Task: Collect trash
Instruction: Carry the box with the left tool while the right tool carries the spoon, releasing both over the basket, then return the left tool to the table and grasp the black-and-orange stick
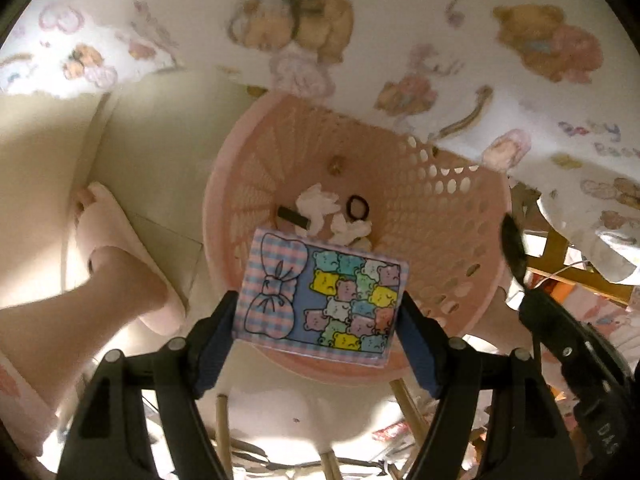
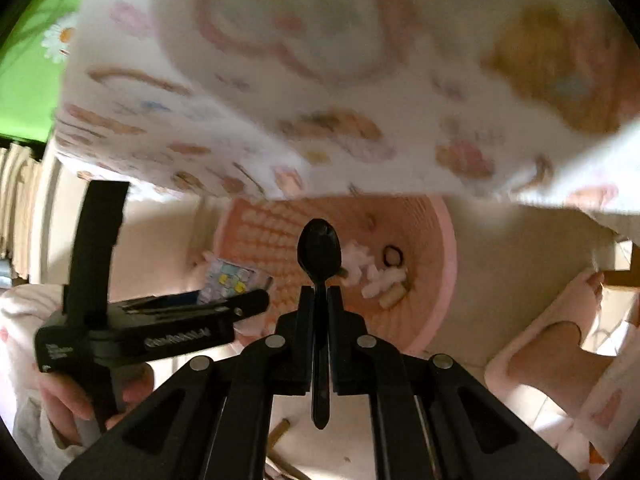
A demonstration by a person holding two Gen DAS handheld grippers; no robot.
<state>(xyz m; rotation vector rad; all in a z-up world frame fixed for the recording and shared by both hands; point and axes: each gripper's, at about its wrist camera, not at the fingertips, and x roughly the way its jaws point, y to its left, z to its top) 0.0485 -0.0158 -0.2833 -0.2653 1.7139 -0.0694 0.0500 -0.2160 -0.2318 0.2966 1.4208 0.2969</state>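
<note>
A pink perforated bin (image 1: 452, 216) stands on the floor below both grippers. Inside lie crumpled white tissues (image 1: 320, 204), a black hair tie (image 1: 357, 206) and a small dark stick (image 1: 293, 218). My left gripper (image 1: 320, 300) is shut on a flat card printed with pastel bears and a gingham bow (image 1: 324, 296), held over the bin's near rim. In the right wrist view, my right gripper (image 2: 320, 292) is shut on a black plastic spoon (image 2: 319, 254), its bowl pointing into the bin (image 2: 438, 280). The left gripper with the card (image 2: 230, 280) shows at left there.
A tablecloth with teddy-bear prints (image 1: 400, 40) hangs over the bin's far side. A foot in a pink slipper (image 1: 120, 264) stands on the floor left of the bin; another slippered foot (image 2: 560, 320) is on its other side. Wooden legs (image 1: 222, 432) stand below.
</note>
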